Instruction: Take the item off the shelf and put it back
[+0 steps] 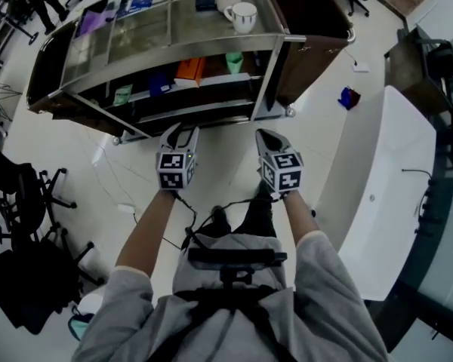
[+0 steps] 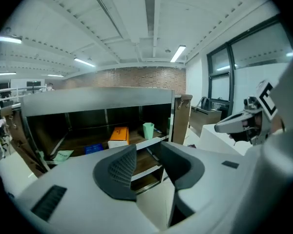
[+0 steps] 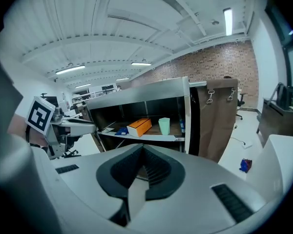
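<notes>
A metal shelf cart (image 1: 266,78) stands on the floor in front of me. On its middle shelf lie an orange box (image 1: 189,69), a pale green cup (image 1: 234,62), a blue item (image 1: 158,84) and a green packet (image 1: 122,94). My left gripper (image 1: 180,131) hovers short of the shelf, jaws apart and empty; in the left gripper view (image 2: 149,152) the orange box (image 2: 119,135) and the cup (image 2: 148,130) lie well beyond it. My right gripper (image 1: 268,136) hangs beside it with jaws together and nothing in them (image 3: 143,152). The box (image 3: 139,126) and the cup (image 3: 164,126) also show in the right gripper view.
White mugs (image 1: 241,15) and other items sit on the cart's glass top. A brown panel (image 3: 219,116) flanks the cart's right end. A white counter (image 1: 392,187) runs along my right, office chairs (image 1: 23,194) stand at my left, and a small blue thing (image 1: 349,97) lies on the floor.
</notes>
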Demonstrator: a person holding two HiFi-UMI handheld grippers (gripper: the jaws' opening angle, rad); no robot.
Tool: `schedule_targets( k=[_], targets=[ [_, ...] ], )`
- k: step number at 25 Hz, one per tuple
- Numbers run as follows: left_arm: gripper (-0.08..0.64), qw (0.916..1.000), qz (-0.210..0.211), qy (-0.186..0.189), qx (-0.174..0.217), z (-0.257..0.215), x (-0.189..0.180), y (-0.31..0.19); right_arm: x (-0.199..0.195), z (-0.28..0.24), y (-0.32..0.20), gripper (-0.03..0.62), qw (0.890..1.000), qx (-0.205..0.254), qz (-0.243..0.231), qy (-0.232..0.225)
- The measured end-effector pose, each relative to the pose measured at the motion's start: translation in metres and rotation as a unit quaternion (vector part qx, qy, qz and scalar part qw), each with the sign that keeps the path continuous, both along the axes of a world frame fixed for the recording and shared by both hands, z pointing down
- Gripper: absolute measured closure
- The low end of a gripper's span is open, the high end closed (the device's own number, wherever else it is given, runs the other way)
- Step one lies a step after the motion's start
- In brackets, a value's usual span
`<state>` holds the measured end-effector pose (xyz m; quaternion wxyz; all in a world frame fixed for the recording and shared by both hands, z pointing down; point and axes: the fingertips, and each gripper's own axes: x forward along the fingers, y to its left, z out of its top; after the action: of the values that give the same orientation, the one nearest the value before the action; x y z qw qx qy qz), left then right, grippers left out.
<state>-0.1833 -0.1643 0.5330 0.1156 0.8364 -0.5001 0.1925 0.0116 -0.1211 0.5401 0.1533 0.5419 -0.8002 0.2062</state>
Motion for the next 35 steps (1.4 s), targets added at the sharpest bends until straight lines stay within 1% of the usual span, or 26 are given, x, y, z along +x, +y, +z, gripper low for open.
schedule_targets(
  k=[2, 4, 5, 9, 11, 15, 19, 25, 30, 35],
  targets=[
    [0.447, 0.9997, -0.024, -0.002, 0.005, -0.012, -0.021, 0.020, 0.004, -0.010, 0.015, 0.581, 1.000, 0.000, 0.005, 0.001],
    [0.530, 0.9986, -0.053, -0.002, 0.007, -0.022, -0.042, 0.037, 0.011, -0.017, 0.027, 0.581, 1.000, 0.000, 0.006, 0.003],
    [0.554, 0.9977, -0.067, 0.000, 0.004, -0.026, -0.052, 0.044, 0.016, -0.019, 0.033, 0.581, 1.000, 0.000, 0.007, 0.004],
    [0.554, 0.9919, -0.125, 0.016, -0.015, -0.028, -0.086, 0.080, 0.038, -0.019, 0.054, 0.581, 1.000, -0.001, 0.009, 0.010],
    [0.554, 0.9888, -0.148, 0.012, -0.019, -0.027, -0.099, 0.098, 0.048, -0.019, 0.062, 0.581, 1.000, -0.001, 0.000, 0.011],
    [0.554, 0.9836, -0.178, 0.016, -0.022, -0.020, -0.104, 0.121, 0.076, -0.023, 0.065, 0.583, 1.000, 0.005, -0.006, 0.008],
    [0.554, 0.9819, -0.188, 0.011, -0.021, -0.019, -0.107, 0.142, 0.090, -0.018, 0.077, 0.582, 1.000, 0.000, -0.007, 0.004],
    [0.554, 0.9784, -0.205, 0.013, -0.019, -0.020, -0.111, 0.151, 0.099, -0.016, 0.089, 0.583, 1.000, 0.005, -0.019, 0.013],
    [0.554, 0.9781, -0.207, 0.011, -0.018, -0.022, -0.106, 0.150, 0.108, -0.017, 0.088, 0.583, 1.000, 0.007, -0.012, 0.007],
    [0.554, 0.9787, -0.204, 0.014, -0.018, -0.023, -0.099, 0.149, 0.109, -0.016, 0.088, 0.583, 1.000, 0.006, -0.014, 0.005]
  ],
)
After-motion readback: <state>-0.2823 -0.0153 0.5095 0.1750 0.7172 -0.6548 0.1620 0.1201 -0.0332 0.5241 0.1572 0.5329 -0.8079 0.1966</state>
